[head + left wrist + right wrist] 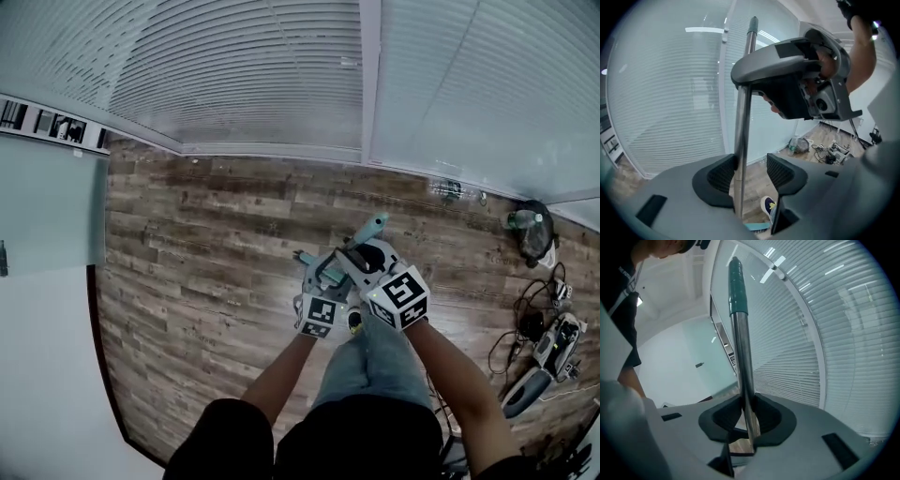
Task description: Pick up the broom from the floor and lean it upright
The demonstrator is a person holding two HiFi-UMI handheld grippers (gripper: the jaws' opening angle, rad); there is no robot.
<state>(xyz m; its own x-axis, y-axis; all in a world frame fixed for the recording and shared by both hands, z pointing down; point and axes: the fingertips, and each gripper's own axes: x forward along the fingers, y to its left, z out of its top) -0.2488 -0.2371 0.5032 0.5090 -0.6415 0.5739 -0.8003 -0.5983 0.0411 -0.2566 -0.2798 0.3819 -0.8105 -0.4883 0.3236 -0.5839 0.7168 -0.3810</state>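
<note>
The broom stands nearly upright in front of the person, with a metal pole and a teal grip at its top end. My right gripper is shut on the pole, both pads pressed against it; it shows higher up in the left gripper view. My left gripper is open lower down: the pole runs between its jaws, close to the left pad, with a clear gap to the right pad. In the head view both grippers sit close together, left and right. The broom head is mostly hidden.
A wall of white blinds runs just ahead across the wooden floor. A bottle and dark bag and cables with devices lie at the right. A pale surface borders the left. The person's shoe is below.
</note>
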